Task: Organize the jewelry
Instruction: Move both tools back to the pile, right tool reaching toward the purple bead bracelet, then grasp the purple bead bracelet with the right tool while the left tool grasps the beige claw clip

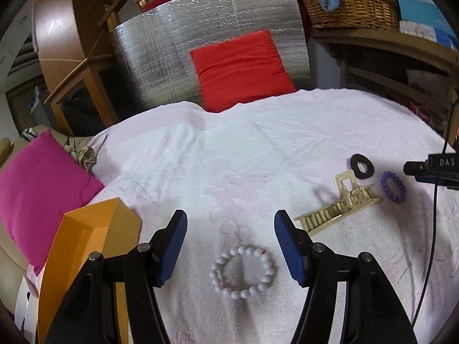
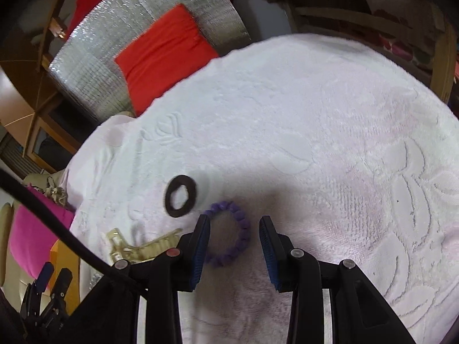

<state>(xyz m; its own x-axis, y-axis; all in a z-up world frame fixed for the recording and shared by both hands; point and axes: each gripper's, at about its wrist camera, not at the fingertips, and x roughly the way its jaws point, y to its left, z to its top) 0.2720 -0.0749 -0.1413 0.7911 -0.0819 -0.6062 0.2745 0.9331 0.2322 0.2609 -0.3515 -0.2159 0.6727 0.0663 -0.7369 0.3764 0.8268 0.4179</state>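
A white bead bracelet [image 1: 269, 269] lies on the pale pink towel [image 1: 229, 157], just below and between the blue pads of my left gripper [image 1: 231, 223], which is open and hovers over it. To the right lie a cream hair claw clip [image 1: 341, 205], a dark ring-shaped hair tie [image 1: 355, 162] and a purple bead bracelet [image 1: 385, 179]. In the right wrist view the purple bracelet [image 2: 244, 230] sits between the fingers of my right gripper [image 2: 233, 223]. That gripper is open; its left finger hides the bracelet's left side. The dark hair tie [image 2: 172, 200] and the clip [image 2: 134, 250] lie to the left.
An orange open box [image 1: 86, 238] stands at the towel's left edge beside a magenta cushion [image 1: 37, 189]. A red cushion [image 1: 241, 66] leans on silver foil padding behind. A wicker basket [image 1: 350, 5] sits on a shelf at the back right. A black cable [image 2: 57, 223] crosses the left.
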